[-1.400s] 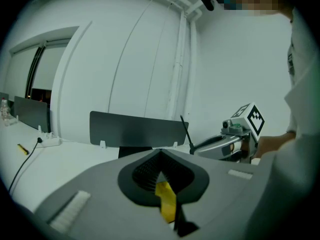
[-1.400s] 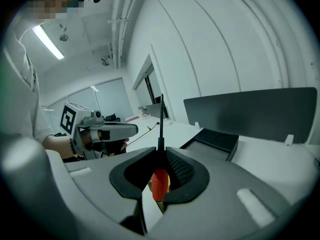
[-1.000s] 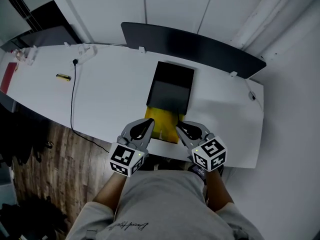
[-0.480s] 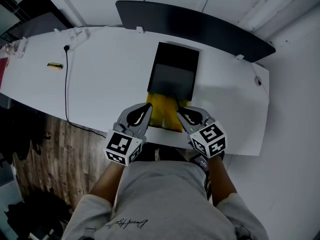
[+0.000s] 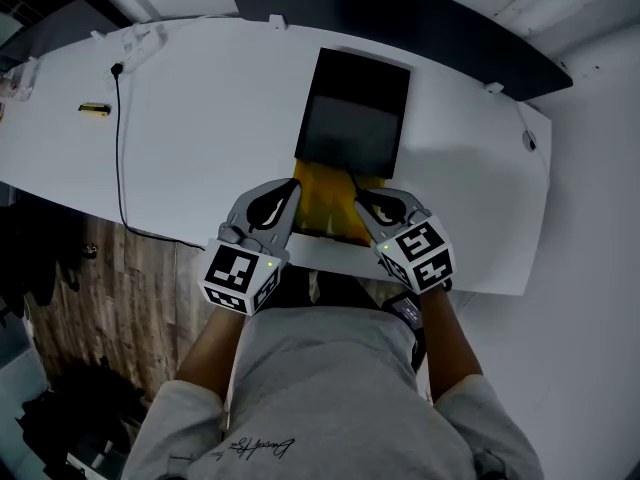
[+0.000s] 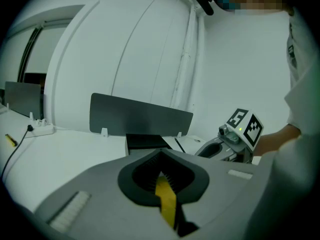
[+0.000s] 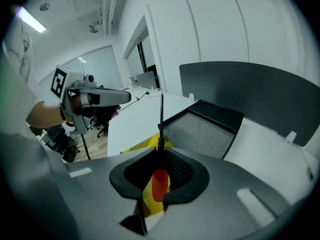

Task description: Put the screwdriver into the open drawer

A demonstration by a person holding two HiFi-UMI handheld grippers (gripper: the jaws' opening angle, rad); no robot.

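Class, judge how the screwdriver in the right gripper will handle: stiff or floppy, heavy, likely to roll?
The screwdriver is probably stiff: its thin dark shaft juts straight beyond the right gripper's jaws. Its rounded red handle looks apt to roll once set in the yellow drawer. Being slim, it is likely light.

screwdriver handle (image 7: 159,183) — mostly hidden, small yellow item (image 5: 95,109) — unidentifiable

Table (image 5: 200,128): we see a smooth, matt white top.
Floor (image 5: 100,298): we read wood planks.
Screwdriver (image 7: 161,124): thin dark metal shaft, glossy red plastic handle.
Drawer (image 5: 325,198): smooth yellow inside; material we cannot tell.
Shirt (image 5: 330,388): grey cloth.
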